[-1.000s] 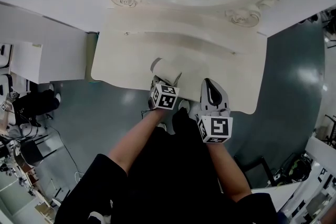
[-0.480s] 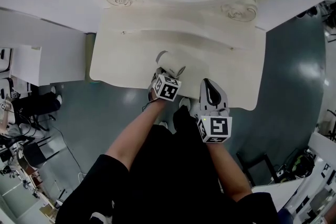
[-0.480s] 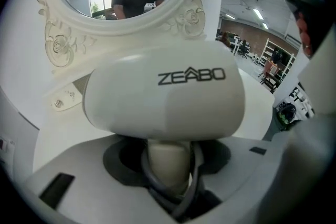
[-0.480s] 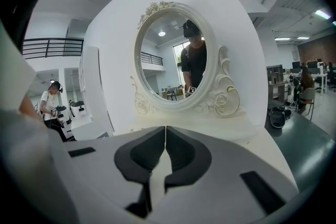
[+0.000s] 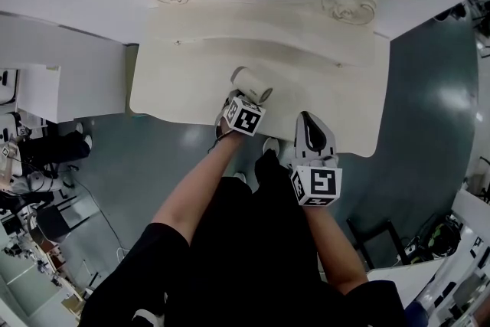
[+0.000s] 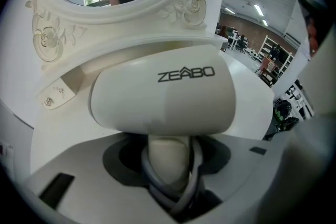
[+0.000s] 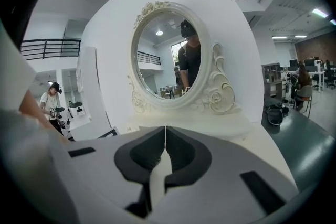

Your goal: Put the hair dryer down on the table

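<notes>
Left tongs (image 5: 236, 98), pointing steeply down, clamp the hair dryer (image 5: 253, 83); right tongs (image 5: 308, 122), near level, closed.

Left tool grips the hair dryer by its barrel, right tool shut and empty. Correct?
No. The left tool grips the hair dryer by its handle, not its barrel; the left gripper view shows the handle between the jaws. The right tool is shut and empty, as stated.

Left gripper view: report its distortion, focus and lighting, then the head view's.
Left gripper view: strong fisheye with black corners, bowing the ornate white mirror frame; the white plastic hair dryer looms large, its grey lettering sharp; light is soft, with no glare. Head view: wide-angle, curving the cream dressing table's edge; evenly lit, only faint shadows.
</notes>
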